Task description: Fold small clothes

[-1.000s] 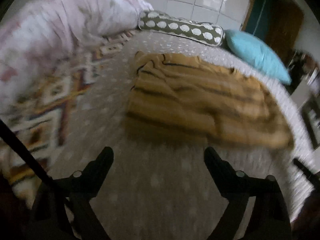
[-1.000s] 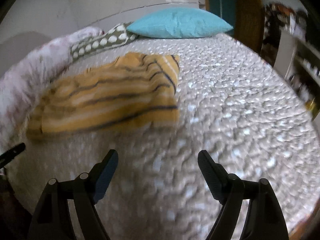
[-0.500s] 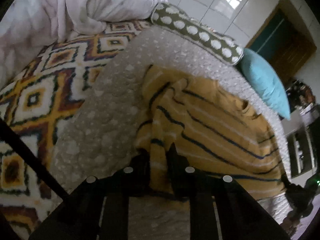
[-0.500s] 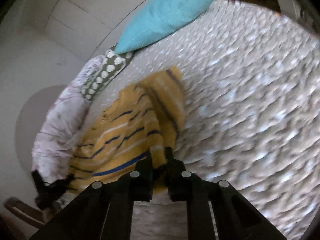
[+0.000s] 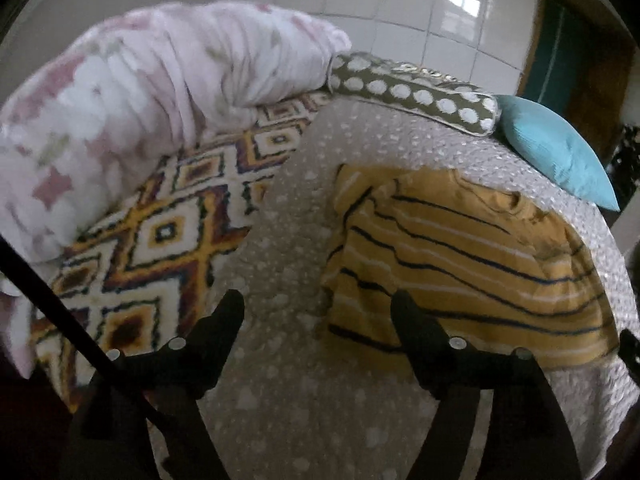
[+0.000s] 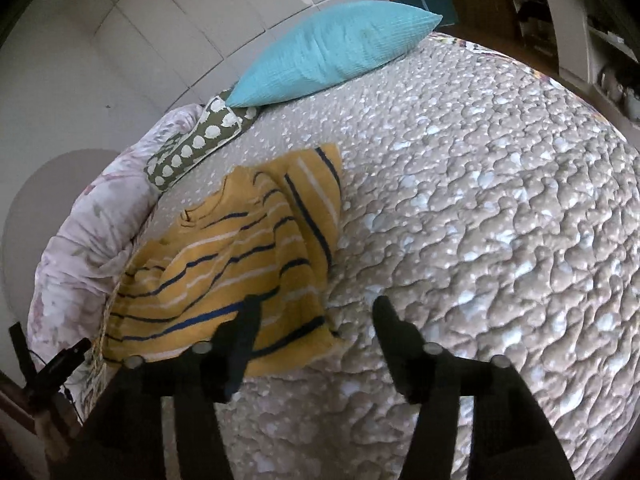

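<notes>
Yellow striped shirt flat on quilt; both grippers' jaws opening, nothing between.

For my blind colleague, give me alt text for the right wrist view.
A mustard-yellow striped knit top lies partly folded on a beige quilted bedspread, below a turquoise pillow. The right gripper is opening just above the top's near corner, holding nothing.
</notes>
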### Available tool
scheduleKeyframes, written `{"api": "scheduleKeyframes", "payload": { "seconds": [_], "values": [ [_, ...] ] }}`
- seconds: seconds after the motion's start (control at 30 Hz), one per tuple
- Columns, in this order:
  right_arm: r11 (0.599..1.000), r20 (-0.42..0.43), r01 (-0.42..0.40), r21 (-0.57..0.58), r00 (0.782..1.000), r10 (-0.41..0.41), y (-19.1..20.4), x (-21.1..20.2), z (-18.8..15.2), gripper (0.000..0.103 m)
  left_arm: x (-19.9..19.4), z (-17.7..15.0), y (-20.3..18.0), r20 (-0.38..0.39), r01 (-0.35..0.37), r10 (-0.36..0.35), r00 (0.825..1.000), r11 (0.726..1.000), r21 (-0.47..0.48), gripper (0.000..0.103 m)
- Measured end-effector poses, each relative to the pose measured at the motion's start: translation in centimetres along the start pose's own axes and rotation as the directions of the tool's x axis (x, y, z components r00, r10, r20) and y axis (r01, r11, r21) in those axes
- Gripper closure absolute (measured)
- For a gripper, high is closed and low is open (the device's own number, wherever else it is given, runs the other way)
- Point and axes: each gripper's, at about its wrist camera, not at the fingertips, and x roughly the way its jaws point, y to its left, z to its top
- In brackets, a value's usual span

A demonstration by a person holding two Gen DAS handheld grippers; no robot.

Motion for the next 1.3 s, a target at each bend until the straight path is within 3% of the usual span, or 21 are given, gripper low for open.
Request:
{"api": "scheduleKeyframes", "payload": {
  "seconds": [0.2,0.4,0.47,0.5,0.53,0.67,0.77,0.87,0.97,1.03,1.13,1.23,1.3],
  "values": [
    [0.995,-0.041,-0.055,0.083,0.997,0.059,-0.9,1.7,-1.2,0.036,-2.0,-2.0,-1.5,-0.022,0.059,-0.059,0.998,0.998,0.011,0.026],
    [0.985,-0.004,-0.096,0.141,0.995,0.098,0.0,4.4,0.4,0.032,-3.0,-4.0,-2.2,-0.029,0.109,-0.109,0.994,0.994,-0.005,0.026],
    [0.986,-0.013,-0.078,0.144,0.997,0.081,0.6,5.8,1.1,0.04,-3.1,-4.4,-2.0,-0.028,0.121,-0.121,0.992,0.993,-0.017,0.026],
    [0.988,-0.026,-0.055,0.147,0.998,0.059,0.8,6.3,1.4,0.067,-3.2,-4.6,-1.5,-0.026,0.124,-0.124,0.992,0.992,-0.028,0.026],
    [0.987,-0.039,-0.039,0.157,0.998,0.046,1.2,6.5,1.9,0.076,-3.3,-4.7,-1.2,-0.022,0.122,-0.123,0.992,0.992,-0.035,0.026],
    [0.998,0.015,0.065,0.022,0.998,-0.065,6.4,4.7,3.7,0.083,-3.9,-5.2,1.5,0.017,0.084,-0.083,0.996,0.994,-0.063,0.026],
    [0.982,0.076,0.1,-0.16,0.993,-0.089,14.2,3.8,4.5,0.084,-4.1,-5.4,3.8,0.043,0.059,-0.056,0.997,0.995,-0.084,0.026],
    [0.934,0.09,0.07,-0.351,0.995,-0.041,23.7,5.0,3.3,0.084,-4.5,-5.7,6.7,0.067,0.049,-0.04,0.997,0.99,-0.134,0.026],
    [0.861,0.008,0.005,-0.508,1.0,-0.001,32.1,9.1,0.1,0.084,-4.7,-6.4,9.8,0.07,0.035,-0.022,0.997,0.98,-0.195,0.026],
    [0.795,-0.066,-0.005,-0.606,0.997,-0.045,36.4,13.6,-3.5,0.084,-4.7,-6.9,11.9,0.064,0.017,-0.002,0.998,0.971,-0.237,0.026],
    [0.69,-0.114,0.035,-0.723,0.979,-0.169,39.0,19.6,-8.3,0.084,-5.0,-7.7,14.7,0.061,-0.004,0.022,0.998,0.957,-0.291,0.026],
    [0.61,-0.022,0.115,-0.784,0.977,-0.212,40.1,20.5,-10.2,0.077,-5.5,-8.5,16.7,0.071,-0.012,0.037,0.997,0.946,-0.325,0.026],
    [0.608,-0.041,0.09,-0.789,0.979,-0.198,40.6,20.0,-10.3,0.07,-5.6,-8.7,17.6,0.073,-0.015,0.042,0.996,0.94,-0.342,0.026]
  ]
}}
